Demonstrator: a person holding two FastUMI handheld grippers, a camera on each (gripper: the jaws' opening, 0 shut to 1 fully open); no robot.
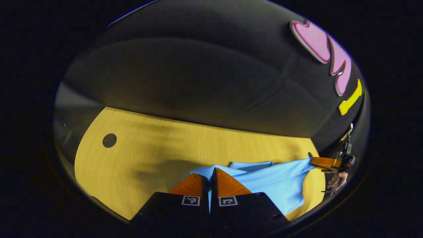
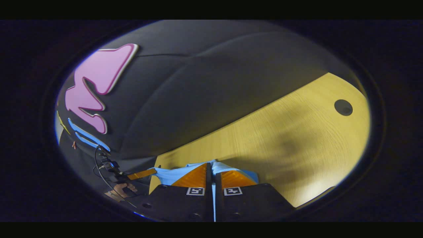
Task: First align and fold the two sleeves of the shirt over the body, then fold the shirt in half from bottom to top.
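I'm holding the left gripper [image 1: 210,172] w/ jaws nearly closed, both fingers pinching an edge of the light blue shirt [image 1: 274,181]. In the left gripper view the shirt is stretching across to the right gripper [image 1: 312,161], which is gripping its far corner, a hand [image 1: 338,178] behind it. The cloth is hanging lifted above the wooden table [image 1: 148,145], near its edge. In the right gripper view the right gripper [image 2: 211,167] is also clamping shirt [image 2: 168,175] fabric, jaws nearly shut, w/ the left gripper [image 2: 155,172] opposite. A round hole [image 2: 343,107] is showing in the table [image 2: 297,132].
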